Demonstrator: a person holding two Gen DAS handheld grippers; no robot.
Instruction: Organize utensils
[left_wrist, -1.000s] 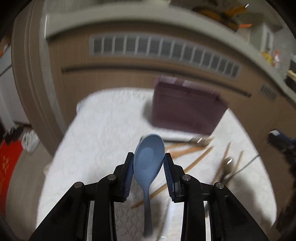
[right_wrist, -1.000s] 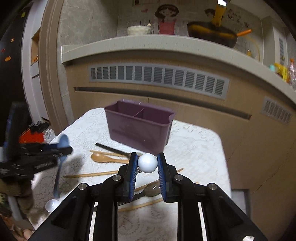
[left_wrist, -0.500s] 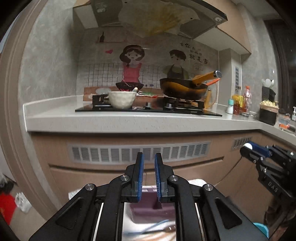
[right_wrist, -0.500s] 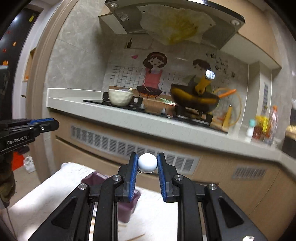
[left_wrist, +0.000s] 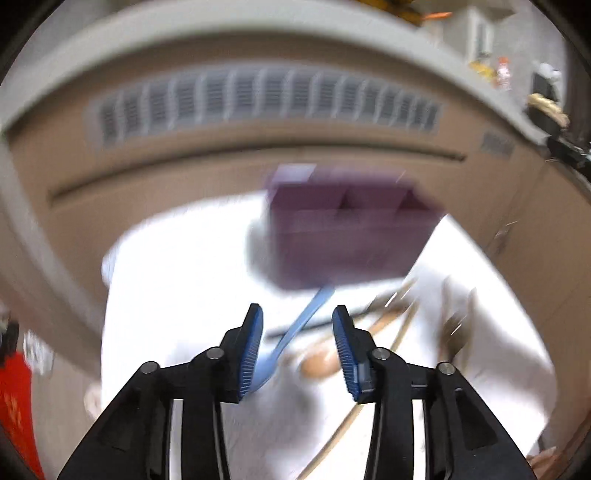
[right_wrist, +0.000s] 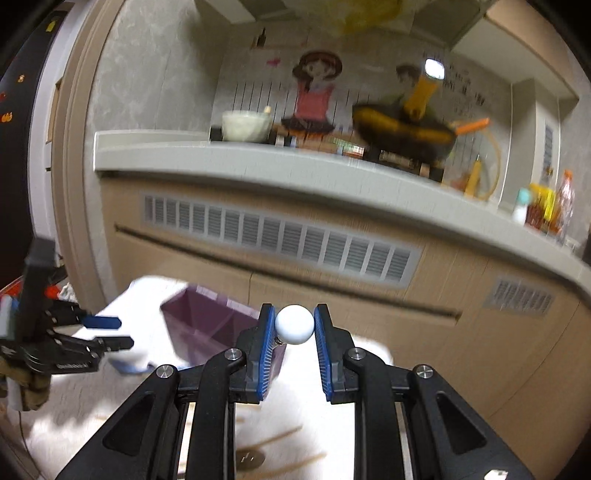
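My left gripper (left_wrist: 297, 343) is open over the white table (left_wrist: 177, 280). A light blue spoon (left_wrist: 295, 328) lies below it, handle pointing toward the purple divided caddy (left_wrist: 351, 236); the view is blurred. My right gripper (right_wrist: 294, 334) is shut on a white ball-ended utensil (right_wrist: 294, 325), held above the table in front of the caddy (right_wrist: 207, 325). The left gripper (right_wrist: 107, 332) shows at the left of the right wrist view.
Wooden chopsticks and spoons (left_wrist: 391, 325) lie scattered right of the blue spoon. More chopsticks (right_wrist: 280, 439) lie below the right gripper. A kitchen counter (right_wrist: 295, 166) with a bowl and a wok stands behind the table.
The left gripper has tilted back down to the table and opened; the blue spoon it held a second ago now lies on the table. The right gripper has tilted down a little, still holding the utensil.
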